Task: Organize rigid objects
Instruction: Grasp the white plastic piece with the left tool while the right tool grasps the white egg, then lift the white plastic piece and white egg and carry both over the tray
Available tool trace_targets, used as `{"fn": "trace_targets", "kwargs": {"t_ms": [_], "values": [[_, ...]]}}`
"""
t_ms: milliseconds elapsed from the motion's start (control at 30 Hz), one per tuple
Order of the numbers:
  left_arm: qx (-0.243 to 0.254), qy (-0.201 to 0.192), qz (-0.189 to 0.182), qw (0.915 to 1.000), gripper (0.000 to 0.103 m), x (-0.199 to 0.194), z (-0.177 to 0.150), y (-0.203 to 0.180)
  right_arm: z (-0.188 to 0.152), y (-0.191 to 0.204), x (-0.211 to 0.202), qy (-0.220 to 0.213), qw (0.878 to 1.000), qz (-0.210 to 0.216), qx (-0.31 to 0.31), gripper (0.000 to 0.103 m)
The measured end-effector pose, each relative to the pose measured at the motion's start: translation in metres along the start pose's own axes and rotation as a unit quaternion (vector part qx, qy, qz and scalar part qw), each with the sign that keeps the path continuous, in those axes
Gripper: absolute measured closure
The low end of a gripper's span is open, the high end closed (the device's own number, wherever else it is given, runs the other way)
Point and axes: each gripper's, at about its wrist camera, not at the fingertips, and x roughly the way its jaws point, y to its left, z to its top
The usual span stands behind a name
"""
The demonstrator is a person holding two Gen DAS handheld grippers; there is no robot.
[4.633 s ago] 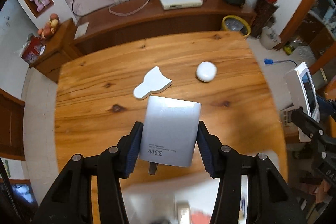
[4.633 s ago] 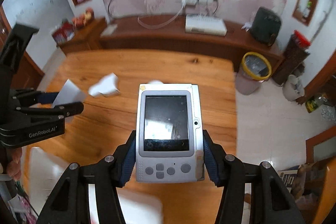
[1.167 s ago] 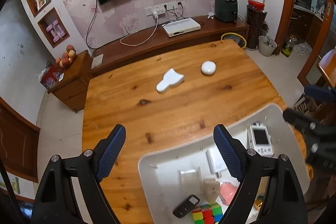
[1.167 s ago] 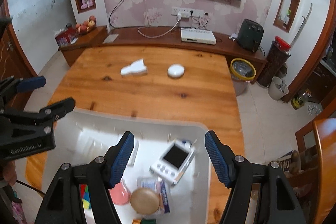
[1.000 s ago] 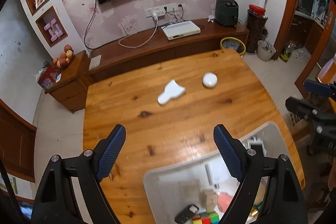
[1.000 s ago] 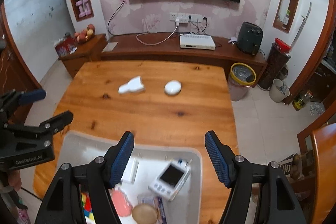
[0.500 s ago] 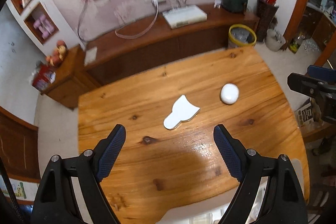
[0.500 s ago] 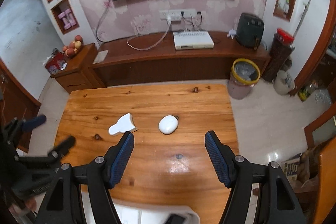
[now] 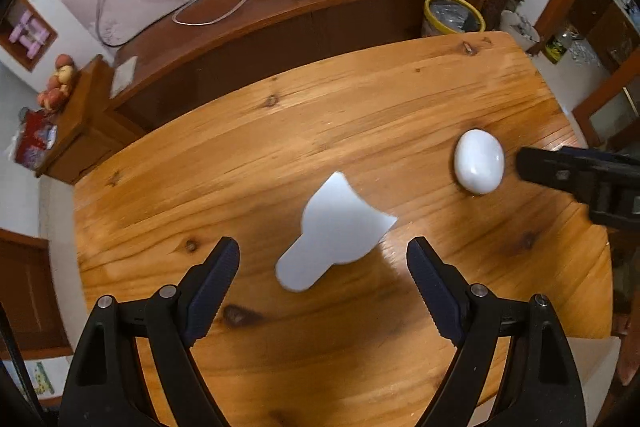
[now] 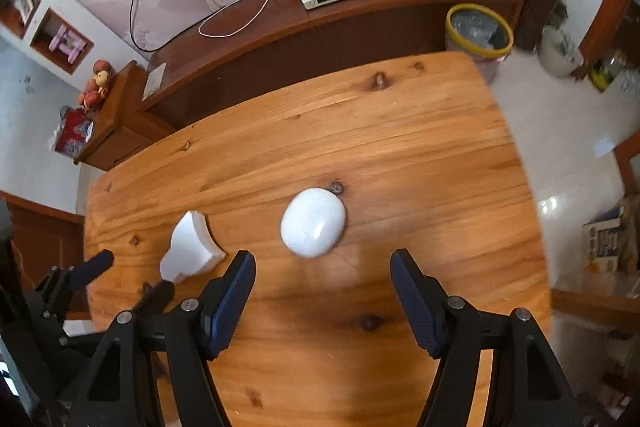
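On the wooden table, my left gripper gaped empty over the flat white scraper and my right gripper gaped before the white oval case, whose smooth curve, I judged, might squirt from closing pads

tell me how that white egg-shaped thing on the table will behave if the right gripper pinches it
The white oval case looks glossy and rounded, so the right gripper may slip off its curved sides. It appears rigid, probably light. Lying flattish on the table, it seems likelier to skid than roll.
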Motion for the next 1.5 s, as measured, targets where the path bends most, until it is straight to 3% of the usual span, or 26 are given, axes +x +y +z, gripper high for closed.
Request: {"fn": "trace_targets", "kwargs": {"t_ms": [367, 533, 600, 767, 867, 1000, 1200, 1500], "values": [[0.031, 0.036, -0.016, 0.9988, 0.015, 0.033, 0.009, -0.007, 0.01, 0.012, 0.053, 0.032, 0.999, -0.034, 0.0, 0.032], [0.04, 0.041, 0.005, 0.9983, 0.015, 0.045, 0.008, -0.01, 0.008, 0.01, 0.06, 0.027, 0.998, -0.048, -0.002, 0.032], [0.036, 0.045, 0.006, 0.9983, 0.015, 0.048, 0.01, -0.009, 0.008, 0.01, 0.06, 0.026, 0.998, -0.056, -0.004, 0.034], [0.019, 0.036, 0.013, 0.9991, 0.015, 0.052, 0.011, -0.007, 0.009, 0.008, 0.059, 0.022, 0.998, -0.063, -0.01, 0.051], [0.006, 0.03, 0.021, 0.9993, 0.017, 0.054, 0.01, -0.008, 0.009, 0.006, 0.06, 0.021, 0.998, -0.062, -0.007, 0.051], [-0.021, 0.024, -0.004, 0.9995, 0.041, 0.051, 0.01, -0.002, 0.007, 0.005, 0.059, 0.018, 0.998, -0.06, -0.01, 0.051], [-0.023, 0.009, 0.03, 0.9992, 0.042, 0.045, 0.002, -0.004, 0.001, 0.003, 0.056, 0.024, 0.999, -0.045, -0.011, 0.051], [-0.066, -0.013, 0.011, 0.9977, 0.043, -0.011, -0.02, 0.014, -0.014, -0.005, 0.006, -0.004, 1.0, 0.004, -0.006, 0.051]]}}
